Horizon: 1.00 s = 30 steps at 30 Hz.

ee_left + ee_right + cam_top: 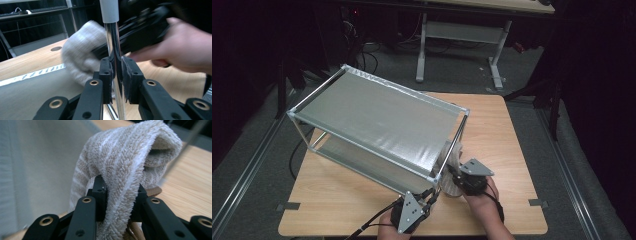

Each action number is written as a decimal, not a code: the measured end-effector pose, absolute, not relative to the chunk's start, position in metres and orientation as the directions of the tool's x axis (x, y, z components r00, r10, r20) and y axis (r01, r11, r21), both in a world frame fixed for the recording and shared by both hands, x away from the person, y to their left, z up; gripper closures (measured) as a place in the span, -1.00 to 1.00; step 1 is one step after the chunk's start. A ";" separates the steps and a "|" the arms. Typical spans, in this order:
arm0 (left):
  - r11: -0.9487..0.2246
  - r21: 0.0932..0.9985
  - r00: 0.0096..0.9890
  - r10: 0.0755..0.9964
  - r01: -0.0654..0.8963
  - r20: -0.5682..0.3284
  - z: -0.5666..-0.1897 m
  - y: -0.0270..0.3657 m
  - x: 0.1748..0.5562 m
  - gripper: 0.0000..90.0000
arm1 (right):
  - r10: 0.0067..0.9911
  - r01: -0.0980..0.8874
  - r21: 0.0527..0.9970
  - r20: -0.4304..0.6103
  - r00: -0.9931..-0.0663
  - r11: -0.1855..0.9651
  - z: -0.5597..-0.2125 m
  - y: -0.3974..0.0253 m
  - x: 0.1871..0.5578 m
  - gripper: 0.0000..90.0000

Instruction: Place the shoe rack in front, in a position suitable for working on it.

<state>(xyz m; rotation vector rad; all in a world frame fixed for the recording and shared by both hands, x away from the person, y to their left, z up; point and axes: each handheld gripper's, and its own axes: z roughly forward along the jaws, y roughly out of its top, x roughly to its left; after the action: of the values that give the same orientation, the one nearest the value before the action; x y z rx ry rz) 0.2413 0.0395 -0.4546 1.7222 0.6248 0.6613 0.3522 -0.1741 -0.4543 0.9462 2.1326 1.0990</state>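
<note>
Two hand-held claws work at the near corner of a metal-framed shelf rack (377, 125) standing at an angle on a pale wooden counter (492, 125). The rack has thin shiny tube legs, grey corner joints and two flat grey fabric shelves, one on top and one near the bottom.

The thing being handled is a small fluffy towel (125, 170), cream white with faint beige stripes and a thick looped pile. In the right gripper view it is folded over into a soft hump that rises above the jaws. In the high view it sits at the rack's near right corner (451, 167), between the two shelves and just beside the corner post; whether it touches the post cannot be told.

The right claw (120, 200) is clenched on the towel, its black jaws pressing a fold of the cloth between them. A hand (484, 200) holds it from the bottom edge of the high view.

The left claw (115, 77) is clamped on the rack's upright chrome post (113, 45), its two black pads squeezing the tube from either side, below a grey joint sleeve. Beyond the post, the left gripper view shows the towel, blurred, with the other claw and the hand around it.

The lower shelf lies bare beside the towel.
</note>
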 end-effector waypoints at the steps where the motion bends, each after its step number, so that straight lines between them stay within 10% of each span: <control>1: -0.229 0.971 0.702 0.703 0.070 0.115 -0.455 0.041 0.239 0.73 | 0.787 0.346 0.838 -0.150 -0.598 0.422 -0.458 -0.166 0.356 0.59; 30: -0.256 0.966 0.684 0.712 0.043 0.158 -0.455 0.072 0.231 0.71 | 0.769 0.459 0.714 -0.173 -0.615 0.528 -0.488 -0.157 0.356 0.66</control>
<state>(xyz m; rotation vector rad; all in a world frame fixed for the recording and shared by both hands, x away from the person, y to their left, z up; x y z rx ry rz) 0.2306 0.0724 -0.4548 1.7316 0.6095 0.7156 0.3563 -0.1570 -0.4879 0.9996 2.2960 0.8743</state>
